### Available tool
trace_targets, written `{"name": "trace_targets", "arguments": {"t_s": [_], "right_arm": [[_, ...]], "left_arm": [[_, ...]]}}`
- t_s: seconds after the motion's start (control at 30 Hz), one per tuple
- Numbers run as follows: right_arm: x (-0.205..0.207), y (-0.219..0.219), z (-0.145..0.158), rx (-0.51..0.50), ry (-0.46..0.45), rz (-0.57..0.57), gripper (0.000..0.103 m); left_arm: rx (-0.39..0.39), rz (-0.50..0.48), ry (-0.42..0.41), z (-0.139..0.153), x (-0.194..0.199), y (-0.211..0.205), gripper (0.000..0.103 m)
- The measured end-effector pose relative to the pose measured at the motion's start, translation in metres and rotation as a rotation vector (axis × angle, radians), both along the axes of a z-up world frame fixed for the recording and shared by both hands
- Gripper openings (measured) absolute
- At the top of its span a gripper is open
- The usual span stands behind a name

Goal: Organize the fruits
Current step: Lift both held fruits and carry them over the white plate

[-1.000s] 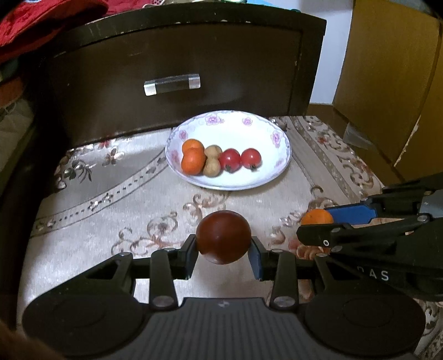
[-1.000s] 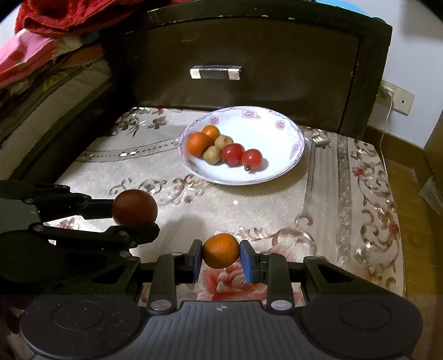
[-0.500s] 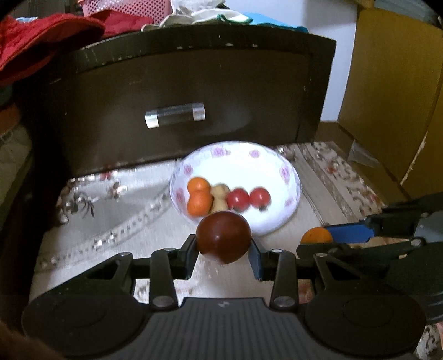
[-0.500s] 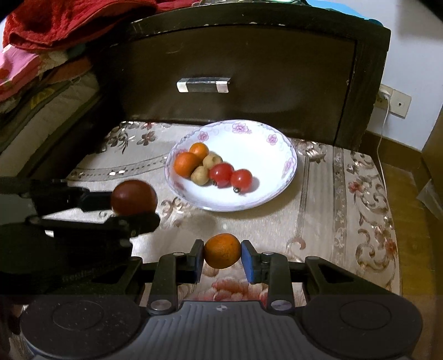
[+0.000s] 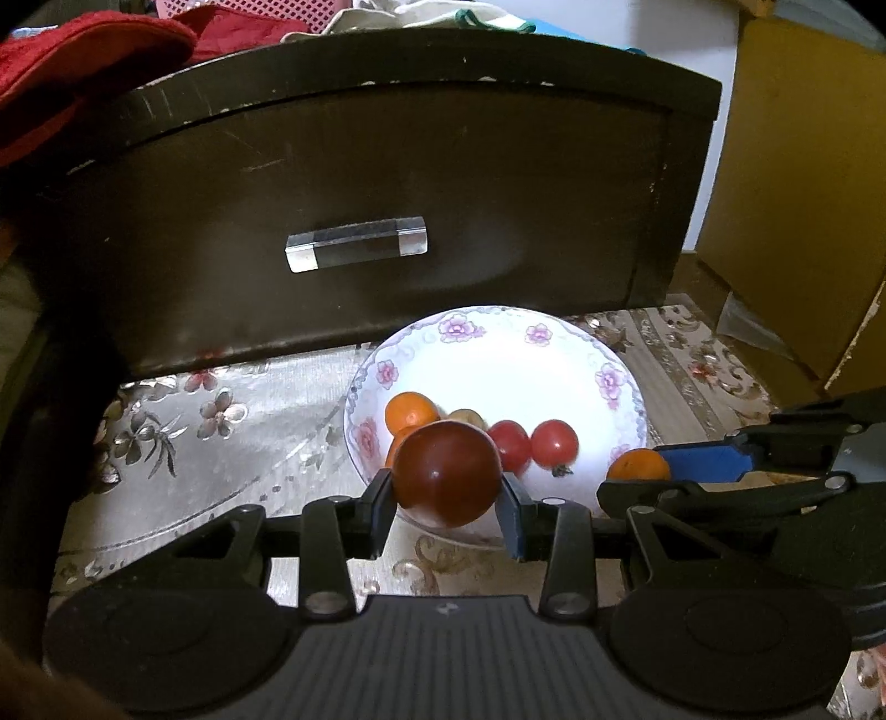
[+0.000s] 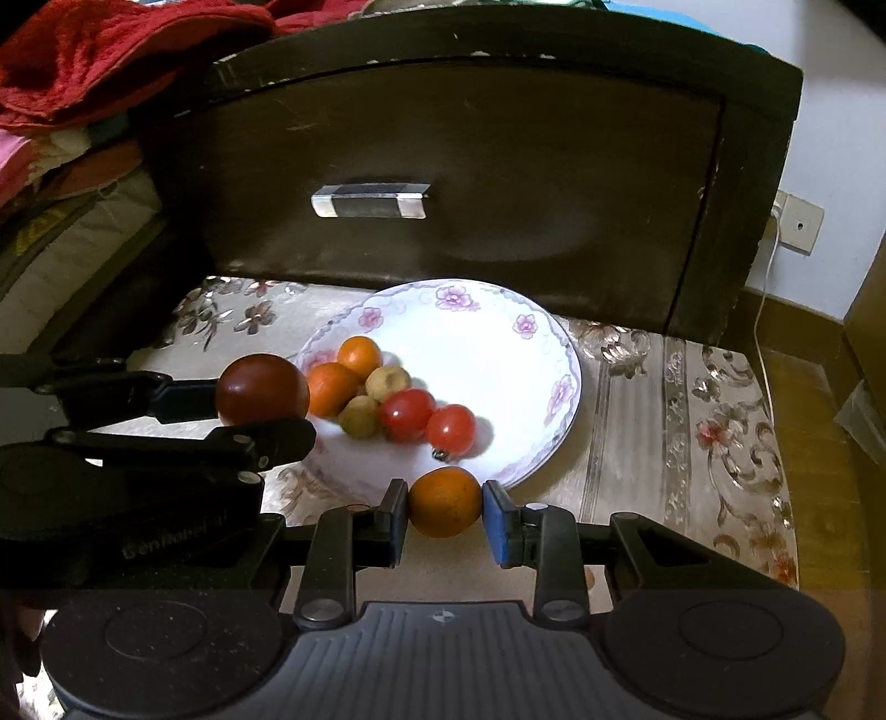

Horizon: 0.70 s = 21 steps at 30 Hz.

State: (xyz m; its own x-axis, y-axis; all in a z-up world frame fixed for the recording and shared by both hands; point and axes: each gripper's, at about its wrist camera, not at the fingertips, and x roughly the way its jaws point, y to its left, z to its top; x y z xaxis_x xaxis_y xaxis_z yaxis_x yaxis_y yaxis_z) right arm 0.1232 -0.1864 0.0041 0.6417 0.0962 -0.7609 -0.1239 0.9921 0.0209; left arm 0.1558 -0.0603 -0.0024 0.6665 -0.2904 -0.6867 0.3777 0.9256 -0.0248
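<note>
My left gripper (image 5: 447,507) is shut on a dark red plum (image 5: 446,472), held over the near left rim of the white flowered bowl (image 5: 554,343). The plum also shows in the right wrist view (image 6: 261,389). My right gripper (image 6: 444,518) is shut on a small orange (image 6: 444,501), just above the bowl's near rim (image 6: 548,432). In the left wrist view that orange (image 5: 638,465) sits at the right. Inside the bowl lie two small oranges (image 6: 332,387), two pale brown fruits (image 6: 389,383) and two cherry tomatoes (image 6: 451,427).
The bowl rests on a floral beige cloth (image 6: 692,443). Right behind it stands a dark wooden drawer front (image 5: 387,183) with a clear handle (image 5: 357,252). Red cloth (image 6: 111,50) is piled on top. A cardboard box (image 5: 803,194) stands at the right.
Both grippers have moved forward toward the bowl, each still holding its fruit; the bowl and drawer now look closer and the fruits hang over the bowl's near rim.
</note>
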Motion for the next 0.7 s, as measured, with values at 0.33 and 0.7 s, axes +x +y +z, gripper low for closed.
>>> {"name": "trace_targets", "arguments": {"t_s": [0.33, 0.7], "right_arm": [[0.03, -0.009, -0.007, -0.018, -0.009, -0.01, 0.028], [0.051, -0.008, -0.017, -0.067, -0.034, 0.004, 0.028]], "left_arm": [[0.0, -0.003, -0.014, -0.005, 0.028, -0.01, 0.043], [-0.007, 0.001, -0.009, -0.014, 0.044, -0.01, 0.043]]}}
